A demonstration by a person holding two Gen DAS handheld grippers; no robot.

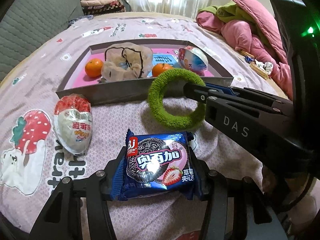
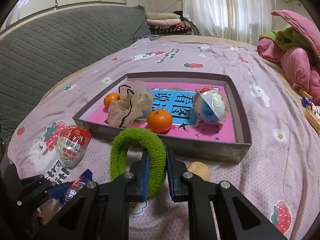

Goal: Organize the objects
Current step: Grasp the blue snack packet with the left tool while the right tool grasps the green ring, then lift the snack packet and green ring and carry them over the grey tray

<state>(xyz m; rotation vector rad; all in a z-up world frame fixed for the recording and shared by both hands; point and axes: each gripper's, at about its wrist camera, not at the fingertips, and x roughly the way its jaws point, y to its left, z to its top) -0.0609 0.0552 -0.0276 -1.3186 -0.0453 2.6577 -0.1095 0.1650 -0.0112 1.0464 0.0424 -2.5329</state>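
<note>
Bed: pink strawberry-print sheet (image 2: 230, 64) is covering it, with a grey quilted headboard (image 2: 60, 46) standing behind and white curtains (image 2: 230, 6) hanging at the window.
Tray: shallow grey box (image 2: 243, 120) is lying in the middle of the bed, lined with a pink and blue printed sheet.
Inside the tray: two oranges, one at the left (image 2: 111, 99) and one near the front wall (image 2: 159, 120), are sitting either side of a crumpled mesh drawstring bag (image 2: 129, 108); a blue-and-white wrapped egg toy (image 2: 210, 108) is lying at the right.
Right gripper (image 2: 157, 158): its fingers are clamped together on a fuzzy green ring (image 2: 120, 152), which is being held upright just in front of the tray's near wall.
Left gripper (image 1: 156, 170): its fingers are standing partly apart and pressing on either side of a blue cookie packet (image 1: 158, 160), which is sitting between them close to the sheet; whether it is lifted clear I cannot tell.
Outside the tray: a red-and-white wrapped egg toy (image 1: 73, 124) is lying on the sheet left of the packet, and a small tan round thing (image 2: 199, 169), partly hidden, is resting by the tray's front wall.
Far right: pink and green bedding (image 1: 240, 24) is lying heaped at the bed's edge.
</note>
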